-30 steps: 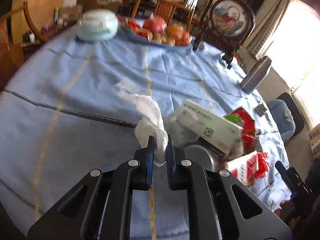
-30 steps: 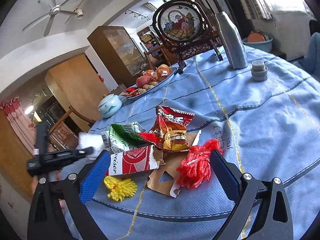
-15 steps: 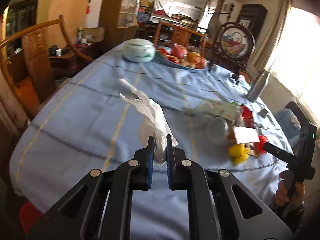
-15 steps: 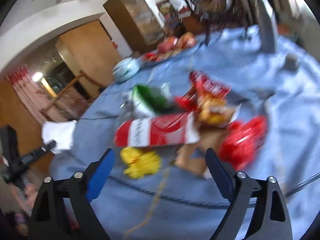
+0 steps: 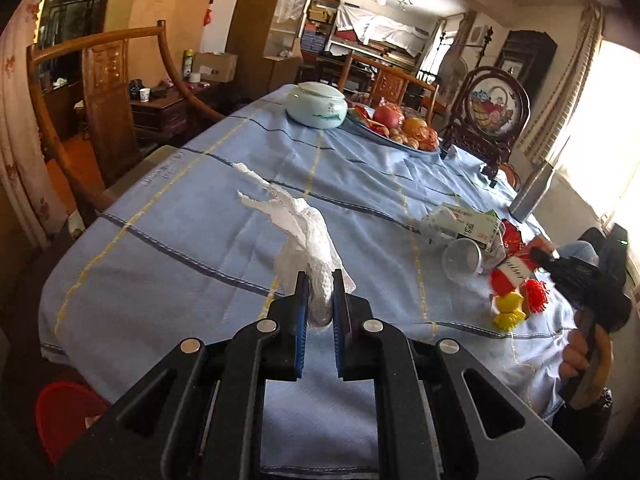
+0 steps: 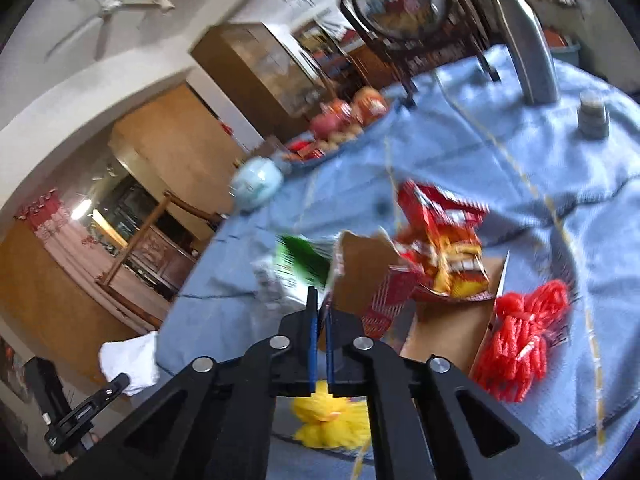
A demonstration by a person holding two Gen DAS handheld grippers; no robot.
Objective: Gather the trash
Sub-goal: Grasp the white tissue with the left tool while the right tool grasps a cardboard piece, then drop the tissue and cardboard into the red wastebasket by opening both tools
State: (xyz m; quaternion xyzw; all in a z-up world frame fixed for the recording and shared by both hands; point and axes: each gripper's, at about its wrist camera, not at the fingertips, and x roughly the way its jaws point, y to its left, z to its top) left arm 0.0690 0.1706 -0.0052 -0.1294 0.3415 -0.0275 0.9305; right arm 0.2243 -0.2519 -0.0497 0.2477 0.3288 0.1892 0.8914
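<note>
1. Holding a crumpled white tissue [image 5: 308, 236] in the left gripper [image 5: 320, 300]: jaws clamped on its lower end, the rest sticking up above the bench [image 5: 180, 240]. Red bin [image 5: 64, 416], I think, low left past the bench edge; judging that is the drop point. Keep the clamp until over it, tissue is light and will drift.
2. Trash pile sits at the near right edge of the bench: white carton [image 5: 460, 226], clear cup [image 5: 464, 256], red snack bag [image 6: 444, 236], brown card sheet [image 6: 444, 328], red mesh bundle [image 6: 520, 340], yellow mesh ball [image 6: 332, 420].
3. Right gripper [image 6: 319, 320]: jaws together on the edge of a red-and-white carton flap [image 6: 360, 276], brown inside face showing. Frame is blurred, so how deep the bite goes I can't tell.
4. Lift the flap slowly; thin card can slip out of a shallow pinch, and the snack bag overlaps it and may drag along.
</note>
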